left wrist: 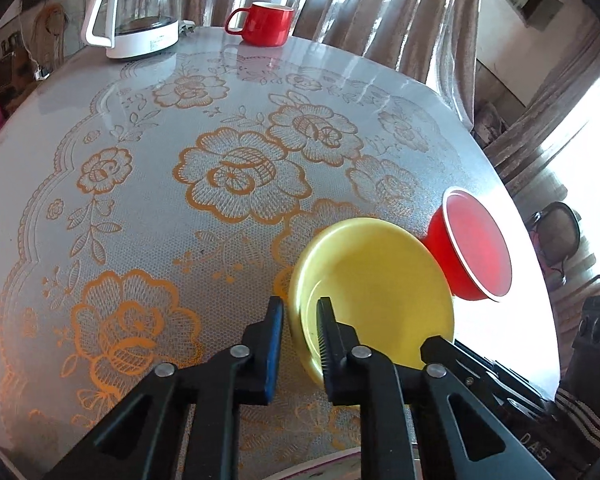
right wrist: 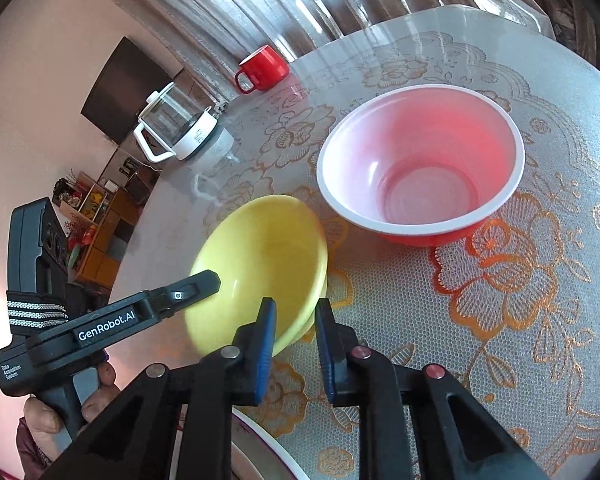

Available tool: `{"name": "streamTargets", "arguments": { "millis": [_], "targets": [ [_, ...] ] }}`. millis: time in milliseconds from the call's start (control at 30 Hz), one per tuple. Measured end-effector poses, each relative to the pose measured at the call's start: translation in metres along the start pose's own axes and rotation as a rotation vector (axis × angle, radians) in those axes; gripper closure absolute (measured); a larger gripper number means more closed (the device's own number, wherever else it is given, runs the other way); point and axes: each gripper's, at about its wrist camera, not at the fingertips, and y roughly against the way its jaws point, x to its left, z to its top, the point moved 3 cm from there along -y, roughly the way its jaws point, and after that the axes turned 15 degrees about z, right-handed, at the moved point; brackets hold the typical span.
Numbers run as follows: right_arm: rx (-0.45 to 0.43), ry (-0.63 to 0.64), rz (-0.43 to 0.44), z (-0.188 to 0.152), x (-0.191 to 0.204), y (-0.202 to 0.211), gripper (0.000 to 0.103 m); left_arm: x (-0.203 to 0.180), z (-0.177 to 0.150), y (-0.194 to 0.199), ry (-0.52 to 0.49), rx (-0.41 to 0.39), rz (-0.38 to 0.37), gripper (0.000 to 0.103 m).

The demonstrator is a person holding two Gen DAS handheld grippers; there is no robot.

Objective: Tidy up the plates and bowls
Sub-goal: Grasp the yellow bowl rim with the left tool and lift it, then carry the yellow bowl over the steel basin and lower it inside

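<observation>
Gripping now: your left hand-held gripper and right hand-held gripper each pinch the yellow bowl rim, tilted on the desk.
Next: lift it toward the red bowl at two o'clock, keeping both grips level.

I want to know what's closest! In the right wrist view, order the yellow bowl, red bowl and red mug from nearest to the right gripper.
1. Yellow plastic bowl: rim between the right gripper fingers.
2. Red plastic bowl with white rim: behind, rightward.
3. Red ceramic mug: far table edge.
</observation>
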Motion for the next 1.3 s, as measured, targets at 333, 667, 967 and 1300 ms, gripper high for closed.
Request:
{"name": "streamTargets", "arguments": {
  "millis": [333,667,967,1300],
  "targets": [
    [-0.026,0.052,0.004,-0.006,0.021,0.016,0.086,0.003,-0.022,0.045,-0.060,-0.117,0.076,0.089],
    [-0.022,0.134,0.077,-0.026,0.074,0.021,0.086,0.051,-0.054,0.103,0.013,-0.198,0.106,0.089],
    [0.054,0.214,0.167,-0.066,0.132,0.004,0.086,0.124,-0.105,0.137,0.125,-0.207,0.149,0.088],
    [0.187,0.302,0.246,-0.121,0.193,-0.038,0.086,0.201,-0.160,0.157,0.265,-0.200,0.197,0.088]
  ]
}}
